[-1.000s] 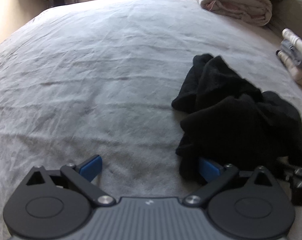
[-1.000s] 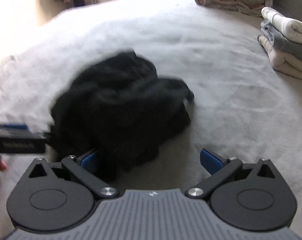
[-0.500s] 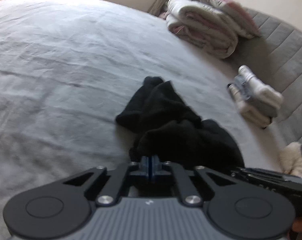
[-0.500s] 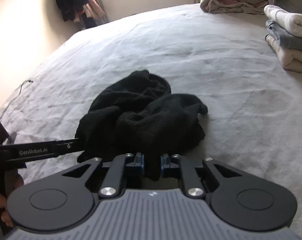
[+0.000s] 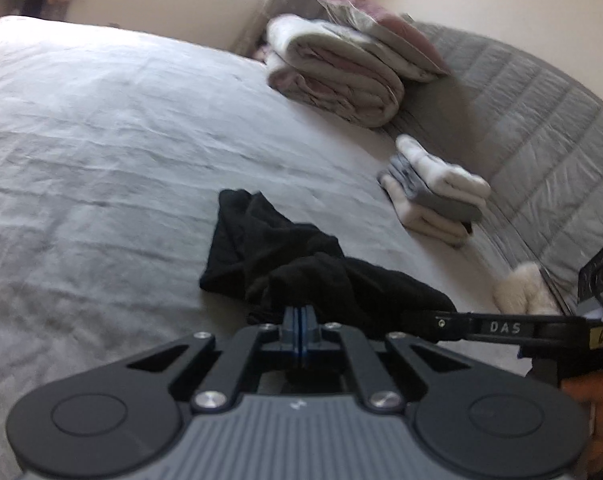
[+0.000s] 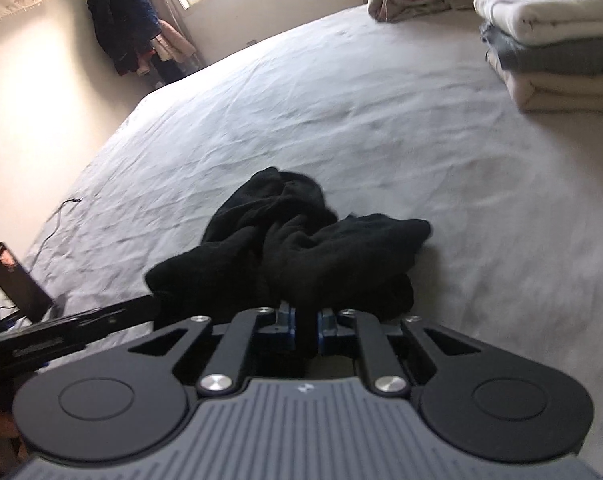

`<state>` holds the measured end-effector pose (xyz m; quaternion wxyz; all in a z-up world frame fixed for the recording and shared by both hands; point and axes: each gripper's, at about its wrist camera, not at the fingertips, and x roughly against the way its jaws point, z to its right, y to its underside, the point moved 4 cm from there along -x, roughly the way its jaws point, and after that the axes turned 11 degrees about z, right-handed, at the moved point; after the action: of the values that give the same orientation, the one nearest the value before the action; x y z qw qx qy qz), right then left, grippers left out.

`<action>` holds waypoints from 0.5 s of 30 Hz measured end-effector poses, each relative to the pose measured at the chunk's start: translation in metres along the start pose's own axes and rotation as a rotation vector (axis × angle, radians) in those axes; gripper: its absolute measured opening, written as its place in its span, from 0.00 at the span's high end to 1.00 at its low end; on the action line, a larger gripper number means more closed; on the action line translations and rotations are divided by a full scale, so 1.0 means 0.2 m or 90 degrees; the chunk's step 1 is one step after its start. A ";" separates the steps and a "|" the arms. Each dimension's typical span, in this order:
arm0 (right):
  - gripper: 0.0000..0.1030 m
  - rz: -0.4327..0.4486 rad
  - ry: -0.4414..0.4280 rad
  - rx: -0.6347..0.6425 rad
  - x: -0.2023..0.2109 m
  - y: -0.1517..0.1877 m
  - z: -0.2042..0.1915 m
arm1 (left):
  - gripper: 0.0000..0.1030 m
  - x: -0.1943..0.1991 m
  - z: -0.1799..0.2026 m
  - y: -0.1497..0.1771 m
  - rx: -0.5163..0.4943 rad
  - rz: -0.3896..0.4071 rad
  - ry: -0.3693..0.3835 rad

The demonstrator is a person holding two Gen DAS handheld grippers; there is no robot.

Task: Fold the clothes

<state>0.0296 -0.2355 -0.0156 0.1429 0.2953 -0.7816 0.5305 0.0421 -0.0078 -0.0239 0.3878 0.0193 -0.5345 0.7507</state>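
Note:
A crumpled black garment point(image 5: 285, 256) point(image 6: 301, 232) lies on the grey bed sheet point(image 5: 101, 160). My left gripper point(image 5: 299, 318) is shut with its blue pads together, pinching the garment's near edge. My right gripper point(image 6: 306, 320) is shut on a thicker fold of the same garment, which stands between its blue pads. Both near edges of the cloth are raised toward the grippers. A finger of the right gripper point(image 5: 461, 326) reaches in from the right in the left wrist view. The left gripper's finger point(image 6: 81, 328) comes in from the left in the right wrist view.
A stack of folded clothes point(image 5: 433, 188) point(image 6: 553, 52) sits at the right near the grey padded headboard point(image 5: 541, 120). A rolled quilt point(image 5: 337, 72) lies at the far corner. A fluffy cream item point(image 5: 521, 292) is beside the headboard. A dark screen point(image 6: 17, 280) stands at the left bed edge.
Both grippers went from wide open to shut on the garment's near edges. Both then rose and tilted up, and the near part of the cloth lifted with them.

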 end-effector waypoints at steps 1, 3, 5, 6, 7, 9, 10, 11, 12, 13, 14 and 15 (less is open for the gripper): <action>0.88 -0.005 -0.006 -0.002 0.02 0.01 0.00 | 0.96 0.00 0.01 0.01 -0.008 -0.011 0.009; 0.88 -0.015 -0.011 -0.005 0.04 0.03 0.01 | 0.83 -0.02 0.02 0.01 -0.013 -0.014 0.004; 0.88 -0.027 -0.011 -0.006 0.04 0.06 0.02 | 0.57 -0.04 0.03 0.02 -0.018 -0.015 -0.003; 0.85 -0.033 -0.011 -0.006 0.04 0.07 0.03 | 0.53 -0.05 0.03 0.02 -0.020 -0.016 -0.006; 0.82 -0.034 -0.014 -0.008 0.04 0.07 0.04 | 0.53 -0.07 0.02 0.02 -0.011 -0.020 -0.010; 0.79 -0.032 -0.017 -0.014 0.04 0.06 0.06 | 0.53 -0.10 0.01 0.02 0.012 -0.026 -0.019; 0.68 -0.032 -0.020 -0.017 0.05 0.05 0.06 | 0.53 -0.13 -0.01 0.02 0.019 -0.027 -0.026; 0.60 -0.024 -0.021 -0.021 0.05 0.04 0.06 | 0.53 -0.15 -0.02 0.02 0.026 -0.028 -0.035; 0.48 -0.016 -0.022 -0.025 0.06 0.03 0.06 | 0.53 -0.18 -0.03 0.03 0.034 -0.031 -0.045; 0.43 -0.008 -0.025 -0.026 0.07 0.01 0.06 | 0.53 -0.21 -0.04 0.04 0.044 -0.034 -0.054; 0.43 0.000 -0.028 -0.028 0.07 0.00 0.06 | 0.53 -0.23 -0.05 0.05 0.058 -0.037 -0.059; 0.43 0.008 -0.031 -0.030 0.08 -0.01 0.06 | 0.53 -0.24 -0.07 0.06 0.076 -0.035 -0.063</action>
<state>0.0197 -0.2515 -0.0096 0.1274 0.2994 -0.7991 0.5055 0.0742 -0.0259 -0.0607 0.3794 0.0944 -0.5064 0.7686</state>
